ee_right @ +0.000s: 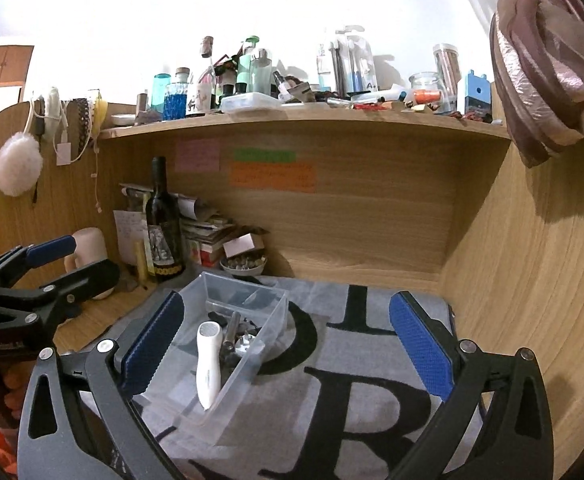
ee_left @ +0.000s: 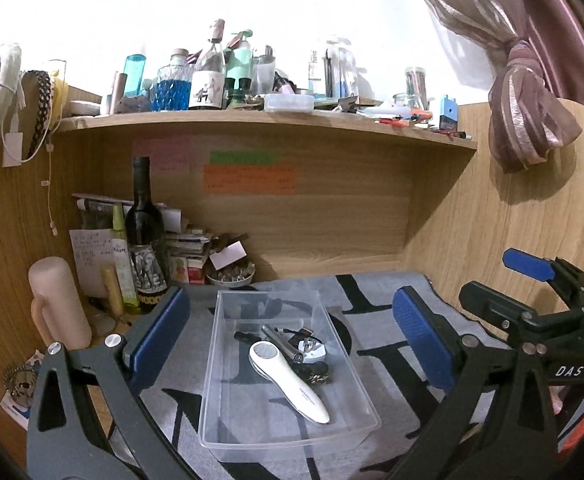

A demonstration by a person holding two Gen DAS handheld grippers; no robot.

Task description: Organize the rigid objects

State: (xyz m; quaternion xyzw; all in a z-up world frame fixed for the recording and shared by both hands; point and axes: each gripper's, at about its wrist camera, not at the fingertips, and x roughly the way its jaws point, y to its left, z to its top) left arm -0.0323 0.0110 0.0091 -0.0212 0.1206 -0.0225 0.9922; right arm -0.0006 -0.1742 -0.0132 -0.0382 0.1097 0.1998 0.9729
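Observation:
A clear plastic box (ee_left: 355, 380) sits on the grey lettered mat (ee_left: 391, 360). In it lie a white handheld device (ee_left: 292, 380), a silver pen-like tube (ee_left: 282, 342), a white plug adapter (ee_left: 311, 352) and small dark items. My left gripper (ee_left: 292, 332) is open and empty, held above the box with its blue pads either side. My right gripper (ee_right: 292, 340) is open and empty, above the mat just right of the box (ee_right: 268, 332). The white device (ee_right: 208, 360) also shows there. Each gripper shows in the other's view, the right one (ee_left: 531, 280) and the left one (ee_right: 44, 264).
A dark wine bottle (ee_left: 144, 240), a pink mug (ee_left: 56, 304), stacked papers and a small bowl (ee_left: 230, 276) crowd the back left corner. A shelf (ee_left: 252, 120) above holds several bottles and jars. Wooden walls enclose the desk; a tied curtain (ee_left: 523, 112) hangs at the right.

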